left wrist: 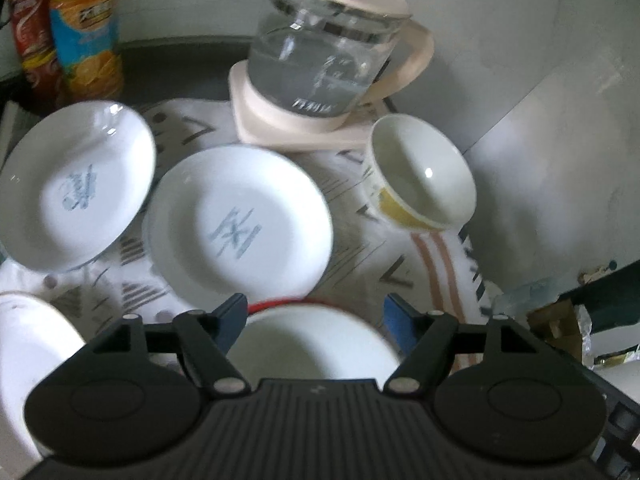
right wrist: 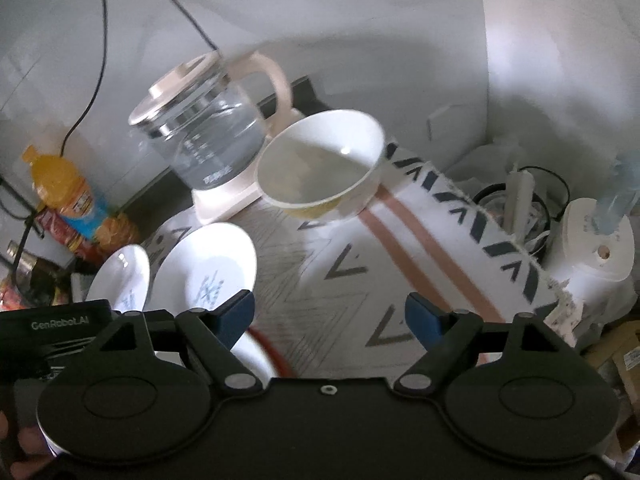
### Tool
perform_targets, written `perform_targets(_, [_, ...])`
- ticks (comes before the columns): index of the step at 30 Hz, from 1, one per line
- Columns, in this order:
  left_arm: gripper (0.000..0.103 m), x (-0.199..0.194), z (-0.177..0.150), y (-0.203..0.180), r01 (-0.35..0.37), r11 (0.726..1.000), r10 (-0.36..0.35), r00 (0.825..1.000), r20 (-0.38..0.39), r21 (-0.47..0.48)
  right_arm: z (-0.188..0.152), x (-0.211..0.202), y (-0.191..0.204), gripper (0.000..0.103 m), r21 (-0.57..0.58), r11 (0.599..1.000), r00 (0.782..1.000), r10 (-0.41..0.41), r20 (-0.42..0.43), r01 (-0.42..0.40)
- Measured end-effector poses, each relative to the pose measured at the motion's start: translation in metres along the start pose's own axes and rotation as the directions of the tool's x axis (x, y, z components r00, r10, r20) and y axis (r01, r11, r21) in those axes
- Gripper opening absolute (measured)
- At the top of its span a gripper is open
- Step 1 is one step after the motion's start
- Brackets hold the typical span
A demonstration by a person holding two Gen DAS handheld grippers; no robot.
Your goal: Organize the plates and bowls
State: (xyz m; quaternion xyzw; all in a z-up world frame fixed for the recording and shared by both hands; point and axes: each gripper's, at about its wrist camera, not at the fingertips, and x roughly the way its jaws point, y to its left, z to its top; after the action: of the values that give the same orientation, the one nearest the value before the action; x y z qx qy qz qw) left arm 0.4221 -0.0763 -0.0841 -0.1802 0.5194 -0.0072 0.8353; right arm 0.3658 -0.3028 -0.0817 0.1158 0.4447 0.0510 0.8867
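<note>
Two white plates with blue marks lie on the patterned cloth: one at the left (left wrist: 76, 188) and one in the middle (left wrist: 240, 224). They also show in the right wrist view (right wrist: 124, 276) (right wrist: 208, 264). A cream bowl with a yellow base (left wrist: 420, 172) (right wrist: 320, 164) stands near the kettle. A red-rimmed white bowl (left wrist: 312, 340) (right wrist: 260, 356) lies between the jaws of my left gripper (left wrist: 314, 316), which is open. Another white dish (left wrist: 28, 364) lies at the lower left. My right gripper (right wrist: 330, 314) is open and empty above the cloth.
A glass kettle with a beige lid and base (left wrist: 320, 52) (right wrist: 208, 128) stands at the back. Drink bottles (left wrist: 84, 28) (right wrist: 68, 192) stand at the back left. A paper roll (right wrist: 596, 248), cables and clutter lie off the cloth's right edge.
</note>
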Motion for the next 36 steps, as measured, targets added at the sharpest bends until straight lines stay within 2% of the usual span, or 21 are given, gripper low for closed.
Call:
perform_targets(7, [0.073,0.028,0.017,-0.026,0.001,1.000,-0.001,1.000,0.025,0.000,0.022,0.012,-0.022,0.079,0.003,1.000,1.000,0.015,0.026,-0.015])
perform_targets(14, [0.070,0.057,0.036,-0.044,0.004,1.000,-0.003,0.999,0.039,-0.026,0.048,0.044,-0.038,0.064,-0.002,0.999,0.999,0.044,-0.003,-0.044])
perform_targets(19, [0.069,0.076,0.048,-0.054,0.005,0.999,-0.003,0.999,0.047,-0.048,0.067,0.066,-0.044,0.059,-0.009,0.998,0.997,0.070,-0.019,-0.070])
perform_targets(30, [0.048,0.119,0.069,-0.065,-0.009,0.996,0.011,1.000,0.022,-0.093,0.093,0.115,-0.052,0.045,0.019,0.996,0.994,0.087,-0.067,-0.086])
perform_targets(36, [0.031,0.140,0.072,-0.062,-0.033,0.989,0.032,0.999,-0.009,-0.142,0.096,0.136,-0.055,0.038,0.048,0.996,0.991,0.085,-0.100,-0.080])
